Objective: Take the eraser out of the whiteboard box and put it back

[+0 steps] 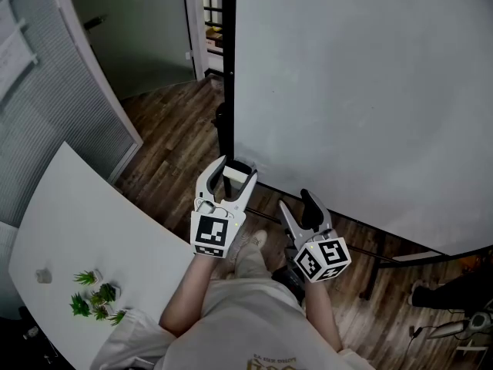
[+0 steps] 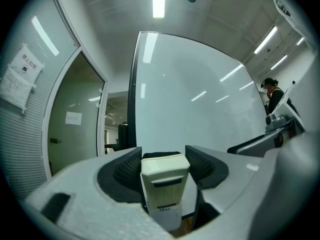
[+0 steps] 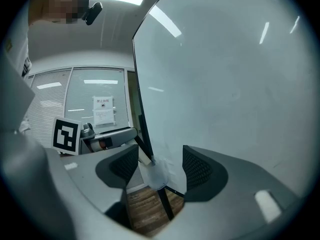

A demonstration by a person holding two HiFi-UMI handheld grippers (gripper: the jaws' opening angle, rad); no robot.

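The left claw [image 1: 236, 171] is clamped on the eraser [image 2: 165, 181], one ribbed pad pressed to each side of its cream body. The eraser stands upright in the grip, its long axis running up and down, with the dark felt edge showing at its top, farthest from the claw's camera. The claw points level at the left edge of the whiteboard [image 1: 362, 91]. The right claw [image 3: 160, 158] is just to the right of the left one. Its jaws stand apart with nothing pressed between them. Seen through that gap, ahead of the jaws, is the box [image 3: 157, 175], a small clear holder on the whiteboard's dark left edge. A cream end, probably the eraser, shows just up and left of it. From the left claw, then, the box appears to lie close ahead and slightly lower, though that claw's own view hides it behind the eraser. The eraser is out of the box and held in the air. Putting it back looks like a job for the left hand, which carries it. The eraser would go down end first, kept upright over the box's mouth. Well off to the left claw's left sits a white worktop [image 1: 77, 230], above wood flooring.
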